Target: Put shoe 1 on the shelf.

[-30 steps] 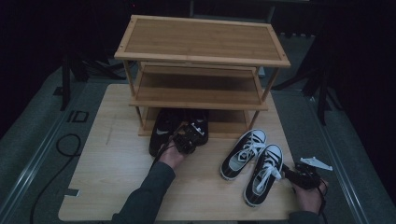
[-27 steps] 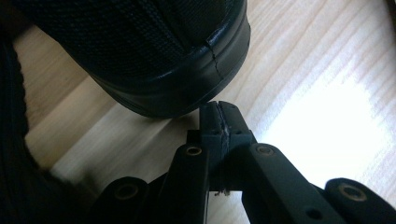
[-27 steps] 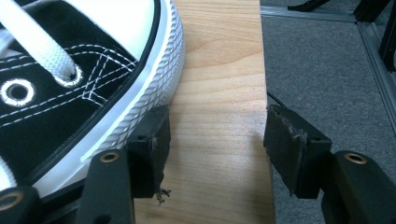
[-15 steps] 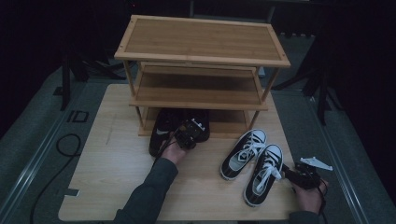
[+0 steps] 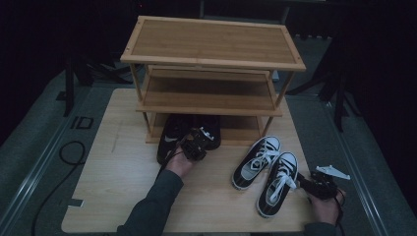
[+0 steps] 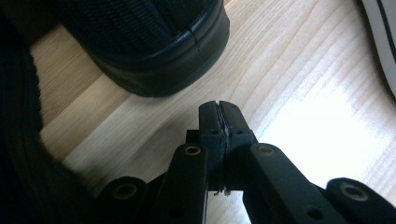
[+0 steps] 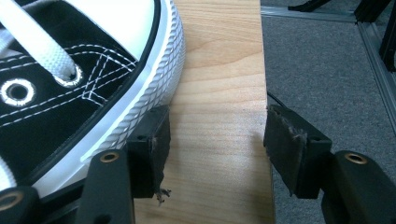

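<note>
Jaws of the left gripper (image 5: pixel 196 143) sit at the black mesh sneakers (image 5: pixel 189 133) under the bamboo rack (image 5: pixel 211 64); its own view shows them pressed together, empty, one sneaker's toe (image 6: pixel 149 46) beyond; the right gripper (image 7: pixel 215 140) stands open, one pad touching the black-and-white canvas shoe (image 7: pixel 70 84).

Rack (image 5: pixel 211 49) stood on table (image 5: pixel 118 187), dark shoes (image 5: pixel 189 132) under its lowest shelf, sneakers (image 5: pixel 268 169) right of them
</note>
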Demonstrator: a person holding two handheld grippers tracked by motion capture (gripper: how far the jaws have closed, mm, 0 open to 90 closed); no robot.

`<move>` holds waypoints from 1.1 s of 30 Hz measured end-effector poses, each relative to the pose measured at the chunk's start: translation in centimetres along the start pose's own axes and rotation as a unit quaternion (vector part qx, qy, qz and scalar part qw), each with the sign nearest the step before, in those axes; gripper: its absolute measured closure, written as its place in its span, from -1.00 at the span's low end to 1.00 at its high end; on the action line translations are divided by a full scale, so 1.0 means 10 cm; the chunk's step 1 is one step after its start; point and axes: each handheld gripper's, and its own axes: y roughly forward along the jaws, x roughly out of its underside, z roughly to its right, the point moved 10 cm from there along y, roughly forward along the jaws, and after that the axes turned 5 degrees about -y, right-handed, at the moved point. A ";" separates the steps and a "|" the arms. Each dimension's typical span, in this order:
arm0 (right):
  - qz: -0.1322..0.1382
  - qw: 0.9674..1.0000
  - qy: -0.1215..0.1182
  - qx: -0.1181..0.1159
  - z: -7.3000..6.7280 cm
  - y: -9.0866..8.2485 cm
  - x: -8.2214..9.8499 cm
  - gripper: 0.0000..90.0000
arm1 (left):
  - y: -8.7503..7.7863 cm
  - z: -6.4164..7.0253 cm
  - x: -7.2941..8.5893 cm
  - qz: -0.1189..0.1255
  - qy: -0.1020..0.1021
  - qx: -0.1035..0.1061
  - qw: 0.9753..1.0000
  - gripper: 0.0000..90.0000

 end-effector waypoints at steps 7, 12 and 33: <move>0.000 1.000 0.000 0.001 0.00 0.00 0.00 -0.09 | -0.10 -0.02 0.07 0.010 -0.002 0.002 1.000 0.96; 0.000 1.000 0.000 0.000 0.00 0.00 0.00 -0.10 | -0.19 -0.01 0.13 0.016 0.003 0.001 1.000 0.96; 0.000 1.000 -0.001 0.001 0.00 0.00 0.00 -0.10 | -0.46 -0.03 0.39 0.033 0.000 0.005 0.999 0.96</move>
